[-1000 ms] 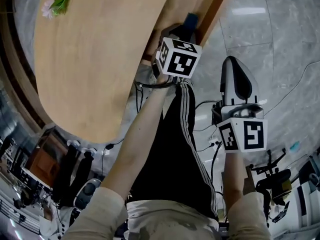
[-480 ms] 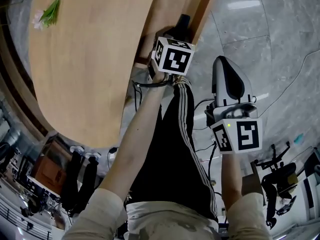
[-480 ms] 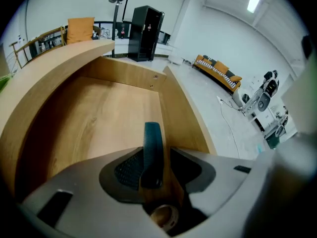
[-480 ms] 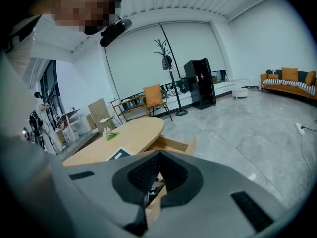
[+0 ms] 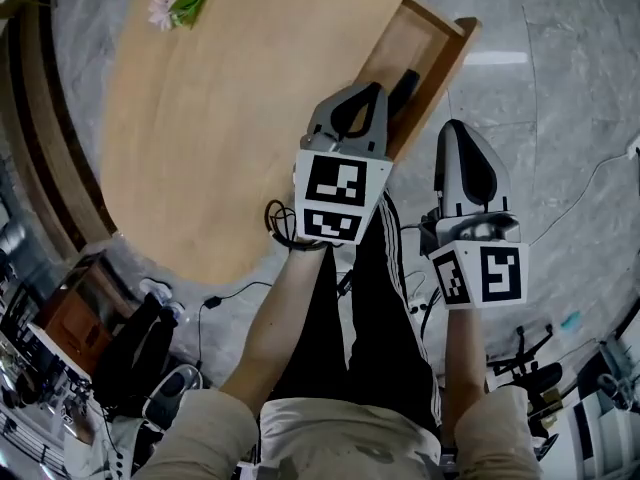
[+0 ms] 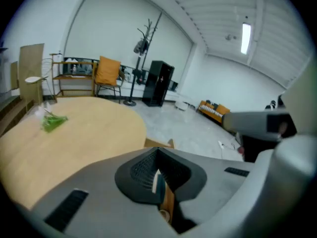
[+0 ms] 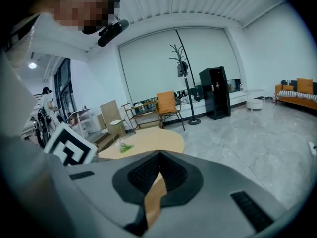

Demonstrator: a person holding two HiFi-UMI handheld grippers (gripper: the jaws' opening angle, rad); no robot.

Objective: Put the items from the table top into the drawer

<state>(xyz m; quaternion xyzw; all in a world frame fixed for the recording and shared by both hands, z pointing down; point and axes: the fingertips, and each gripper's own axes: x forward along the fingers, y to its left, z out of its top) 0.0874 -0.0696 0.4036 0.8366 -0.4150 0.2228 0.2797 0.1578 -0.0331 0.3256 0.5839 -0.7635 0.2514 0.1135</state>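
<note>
Seemingly readied for the upper-left green flower sprig [image 5: 180,6], the grey left gripper [image 5: 371,94], jaws just closed, and the grey right gripper [image 5: 458,134] are held shut, empty.

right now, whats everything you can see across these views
oval light wooden table: one, pale wood, left of both grippers in the head view
pink flower sprig with green leaves: one, pink and green, at the table's far end
open wooden drawer: one, light wood, at the table's right edge
dark item: one, dark, inside the drawer; kind unclear
chair with orange cushion: one, orange, beyond the table
tall black cabinet: one, black, near the back wall
left gripper: one, grey, by the drawer, jaws just closed, nothing between them
right gripper: one, grey, over the grey floor, jaws together, empty
</note>
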